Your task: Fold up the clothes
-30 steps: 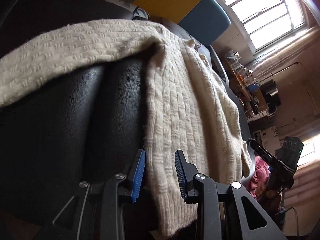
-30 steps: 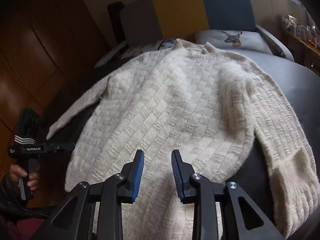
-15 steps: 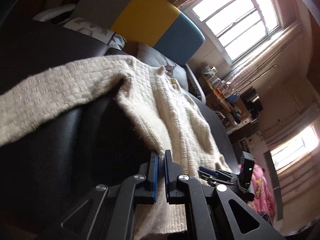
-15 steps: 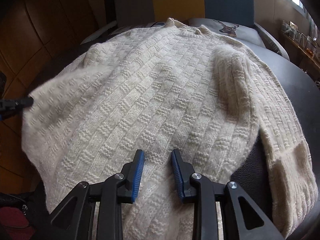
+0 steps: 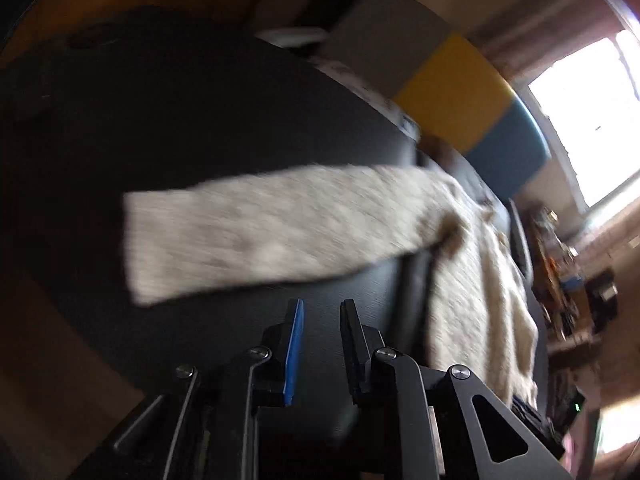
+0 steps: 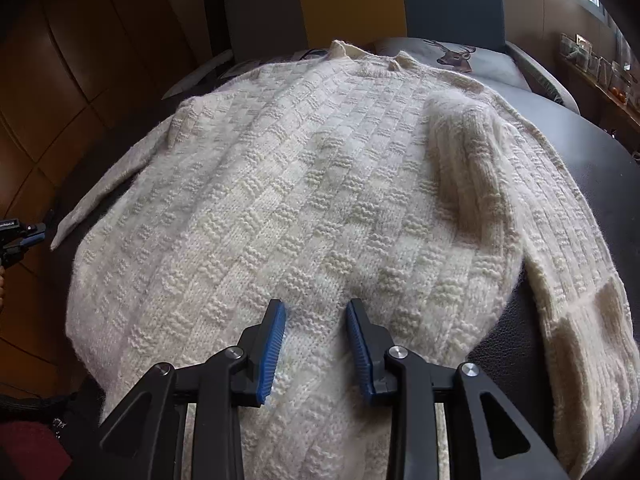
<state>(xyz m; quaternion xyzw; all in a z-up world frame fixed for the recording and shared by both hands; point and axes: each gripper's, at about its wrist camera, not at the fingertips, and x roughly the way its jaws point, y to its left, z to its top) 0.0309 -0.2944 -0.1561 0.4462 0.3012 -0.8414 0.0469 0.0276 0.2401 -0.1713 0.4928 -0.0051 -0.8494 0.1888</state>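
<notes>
Lying spread across a dark leather surface (image 6: 592,148), a cream knitted sweater (image 6: 304,200) sits front-up with its collar toward a grey, yellow and blue headboard (image 6: 352,0). A deer-print pillow (image 6: 452,58) rests just behind the collar. One sleeve (image 6: 560,248) runs down the right side of the body, its cuff bunched near the lower edge; a second layer of knit lies doubled over the right shoulder.

The right gripper (image 6: 316,344) hovers over the lower hem with its jaws at a modest gap, knit showing between them; whether the pads touch the fabric cannot be told.

From the left wrist view the other sleeve (image 5: 272,232) stretches flat across the dark leather, blurred by motion. The left gripper (image 5: 320,352) stands over bare leather just short of that sleeve, its jaws having just been opening to a narrow gap with nothing between them.

Shelves with small cluttered items (image 5: 568,272) beyond the window (image 5: 592,100) are smeared and unreadable. At the far left edge of the right wrist view, only the tip of the left gripper shows, cut off.
</notes>
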